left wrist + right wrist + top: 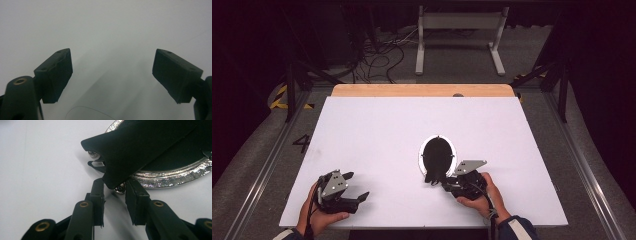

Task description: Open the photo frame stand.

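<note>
An oval frame [438, 154] with a glittering silver rim [172, 178] lies back side up on the white table board [377, 130]. Its black stand flap [140, 147] points toward the near edge. My right gripper [445, 183] sits at that flap's near tip. In the right gripper view, its jaws stand narrowly apart with the flap's pointed corner and a small metal screw [120, 189] between the fingertips [98, 187]; I see no firm pinch. My left gripper [358, 187] rests at the near left, jaws wide apart [112, 75] over bare board with nothing between them.
A wooden strip [422, 90] borders the board's far edge. Beyond it on the floor stand a white metal rack [459, 37] and loose cables [377, 57]. Metal rails [582, 160] run along both sides of the table.
</note>
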